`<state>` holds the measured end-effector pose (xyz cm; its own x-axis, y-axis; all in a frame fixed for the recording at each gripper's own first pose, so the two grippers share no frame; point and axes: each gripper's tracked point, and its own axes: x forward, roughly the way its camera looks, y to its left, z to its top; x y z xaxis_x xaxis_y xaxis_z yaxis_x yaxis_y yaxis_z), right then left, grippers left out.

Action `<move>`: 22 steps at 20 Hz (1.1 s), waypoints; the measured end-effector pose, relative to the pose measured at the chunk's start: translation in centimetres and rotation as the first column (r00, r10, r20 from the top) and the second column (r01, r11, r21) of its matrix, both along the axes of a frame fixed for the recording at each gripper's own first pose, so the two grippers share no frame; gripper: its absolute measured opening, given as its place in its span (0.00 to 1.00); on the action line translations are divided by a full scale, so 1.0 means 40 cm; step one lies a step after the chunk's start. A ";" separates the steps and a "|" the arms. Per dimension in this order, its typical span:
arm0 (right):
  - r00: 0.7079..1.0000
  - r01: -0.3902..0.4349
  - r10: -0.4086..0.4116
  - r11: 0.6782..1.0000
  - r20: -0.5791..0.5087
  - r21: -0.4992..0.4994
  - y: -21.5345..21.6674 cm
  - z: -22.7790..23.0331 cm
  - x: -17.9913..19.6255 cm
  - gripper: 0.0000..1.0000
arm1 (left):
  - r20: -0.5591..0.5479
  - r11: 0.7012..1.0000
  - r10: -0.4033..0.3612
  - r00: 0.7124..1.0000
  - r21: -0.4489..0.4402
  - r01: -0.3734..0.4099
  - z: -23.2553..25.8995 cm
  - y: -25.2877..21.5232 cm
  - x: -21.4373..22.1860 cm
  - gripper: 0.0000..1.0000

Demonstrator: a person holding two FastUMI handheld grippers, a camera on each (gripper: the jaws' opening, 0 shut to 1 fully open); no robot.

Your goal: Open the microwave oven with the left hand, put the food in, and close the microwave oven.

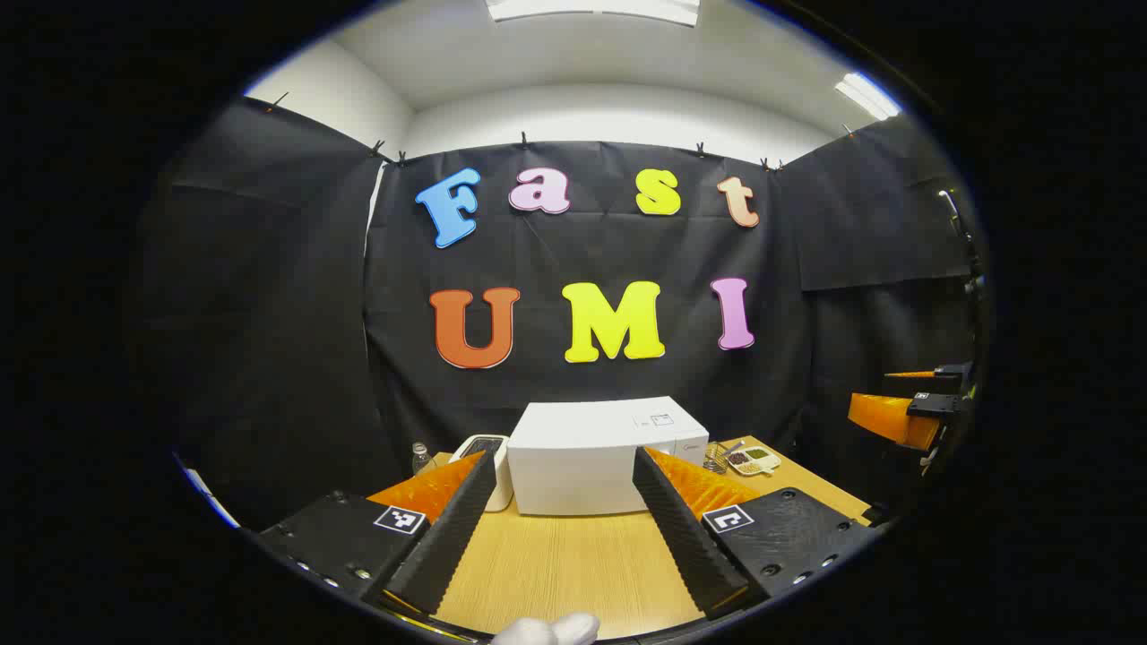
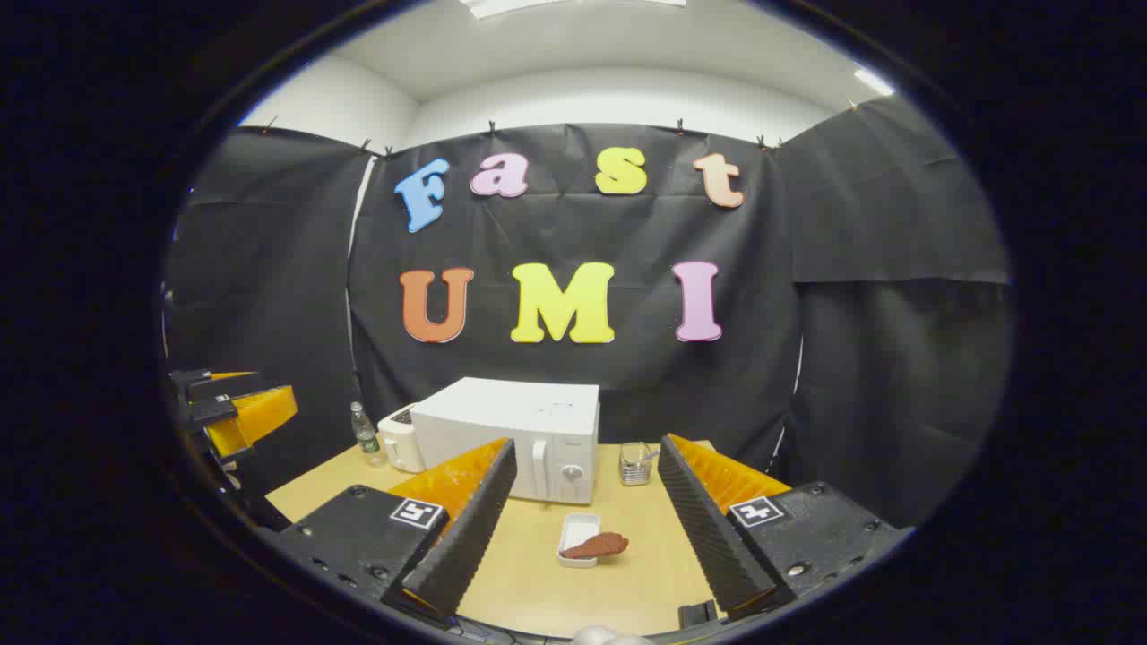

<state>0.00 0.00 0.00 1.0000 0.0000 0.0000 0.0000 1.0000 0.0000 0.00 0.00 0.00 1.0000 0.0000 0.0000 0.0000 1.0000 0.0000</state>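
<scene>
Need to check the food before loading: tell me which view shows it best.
The right gripper view: the food lies on a small white tray on the table, before the microwave. In the left gripper view, the microwave's side faces the camera.

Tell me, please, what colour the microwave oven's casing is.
White; the microwave oven shows best in the right gripper view.
</scene>
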 end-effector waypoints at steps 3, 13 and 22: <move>1.000 -0.003 0.004 1.000 0.003 -0.008 0.012 0.005 0.012 0.92 | 0.001 1.000 0.005 1.000 -0.006 -0.005 0.000 0.012 0.007 0.96; 1.000 -0.007 0.008 1.000 0.011 -0.019 0.030 0.014 0.034 1.00 | -0.003 1.000 0.015 1.000 -0.007 -0.015 -0.009 0.026 0.021 0.96; 1.000 0.029 -0.028 0.999 0.012 -0.014 -0.003 0.016 0.050 1.00 | -0.005 1.000 -0.004 1.000 0.010 0.004 -0.050 0.007 0.066 0.96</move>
